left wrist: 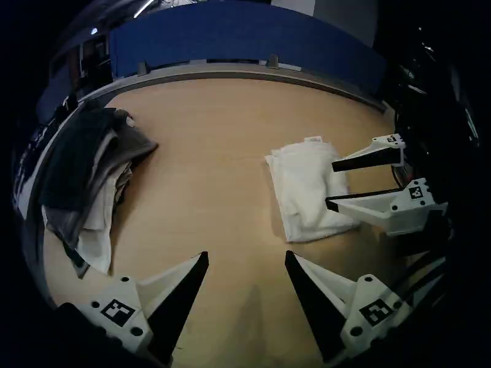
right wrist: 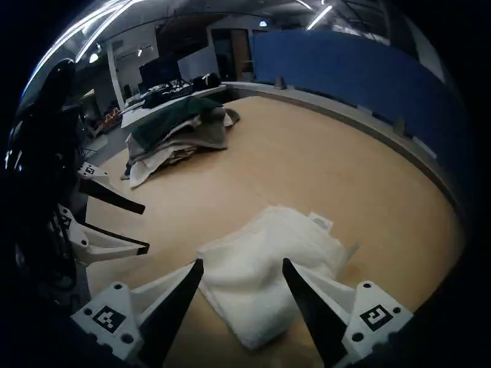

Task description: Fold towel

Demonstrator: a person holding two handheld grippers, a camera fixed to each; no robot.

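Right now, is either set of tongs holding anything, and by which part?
Nothing is held. Left tongs stand open above the table; right tongs stand open at the folded white towel edge, not closed on it.

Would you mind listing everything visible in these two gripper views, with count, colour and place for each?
white towel: one, white, folded, on the table, right of centre in the left gripper view.
tag: one, white, at the towel's far edge.
pile of cloths: one heap, dark green, grey and cream, at the table's left edge in the left gripper view.
table: one, light wood.
partition: one, blue, along the table's far side.
left gripper: one, white with black fingers, open, over bare table.
right gripper: one, same colours, open, at the towel, not closed on it.
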